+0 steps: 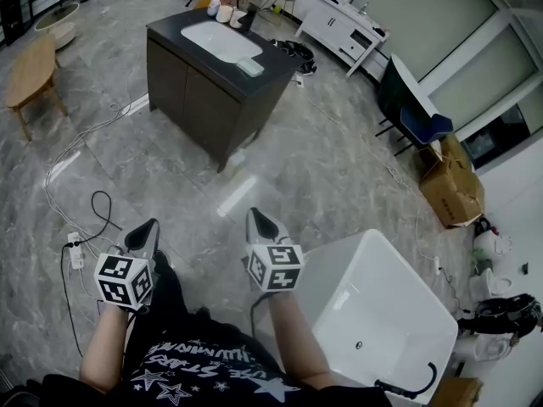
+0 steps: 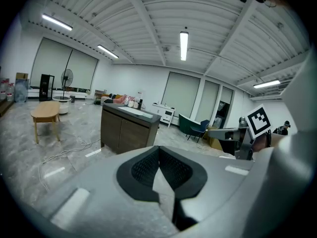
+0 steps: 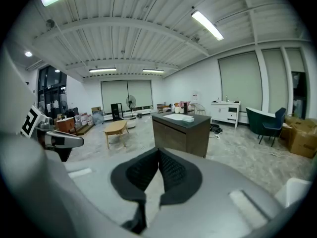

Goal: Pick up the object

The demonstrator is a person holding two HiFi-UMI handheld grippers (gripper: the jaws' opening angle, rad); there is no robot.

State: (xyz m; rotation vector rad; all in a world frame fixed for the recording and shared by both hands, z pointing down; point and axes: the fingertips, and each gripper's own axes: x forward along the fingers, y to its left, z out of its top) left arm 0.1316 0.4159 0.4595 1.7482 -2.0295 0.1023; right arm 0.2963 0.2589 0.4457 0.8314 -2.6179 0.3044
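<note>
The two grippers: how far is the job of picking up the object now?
Done: nothing visible yet. In hand: the left gripper and the right gripper are both shut and empty, held side by side in front of the person, above the floor. Left: everything. Probably that means going to the dark cabinet, where a pale block lies on top, then opening the jaws and taking the object.

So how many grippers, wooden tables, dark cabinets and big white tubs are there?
Grippers: 2 (left gripper, right gripper)
Wooden table: 1
Dark cabinet: 1
White tub: 1
Total: 5
</note>
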